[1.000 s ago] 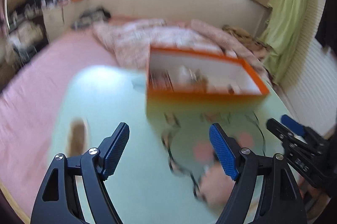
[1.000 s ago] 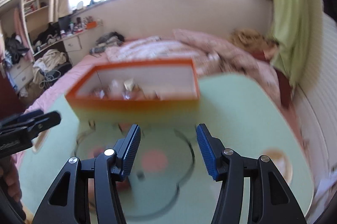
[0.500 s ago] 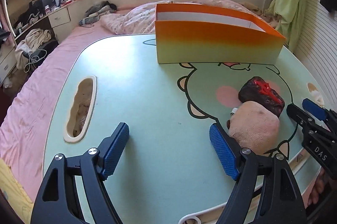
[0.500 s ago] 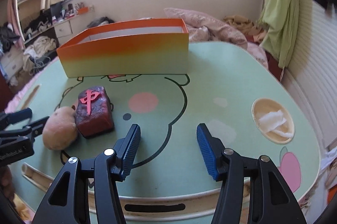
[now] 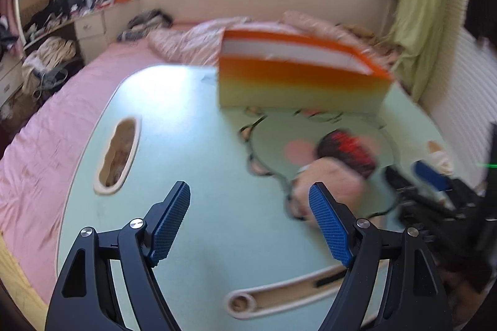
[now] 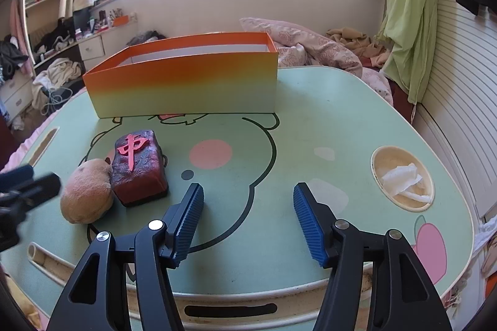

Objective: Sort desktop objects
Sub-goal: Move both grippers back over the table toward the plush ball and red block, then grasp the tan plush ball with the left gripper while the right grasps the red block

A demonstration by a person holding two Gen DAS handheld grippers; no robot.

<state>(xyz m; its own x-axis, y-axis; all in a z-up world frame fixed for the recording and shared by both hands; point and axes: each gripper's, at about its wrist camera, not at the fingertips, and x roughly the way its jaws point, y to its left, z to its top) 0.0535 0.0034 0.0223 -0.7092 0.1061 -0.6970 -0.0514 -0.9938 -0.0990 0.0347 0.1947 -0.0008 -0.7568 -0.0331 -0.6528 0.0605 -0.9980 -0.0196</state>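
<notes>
My right gripper (image 6: 248,219): jaws opening, empty, over bench (image 6: 310,113). Left gripper (image 5: 248,220): jaws wide, empty. Tile (image 6: 138,166) touches plush (image 6: 87,197).

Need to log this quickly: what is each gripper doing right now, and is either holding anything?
Left gripper: open, holding nothing.
Right gripper: open and opening wider, nothing between its jaws.

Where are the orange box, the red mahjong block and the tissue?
Orange box (image 6: 186,88): right wrist view, middle of its near wall.
Red mahjong block (image 6: 138,163): right wrist view, top face beside the raised character.
Tissue (image 6: 402,183): right wrist view, middle of the crumpled wad in the round recess.
</notes>
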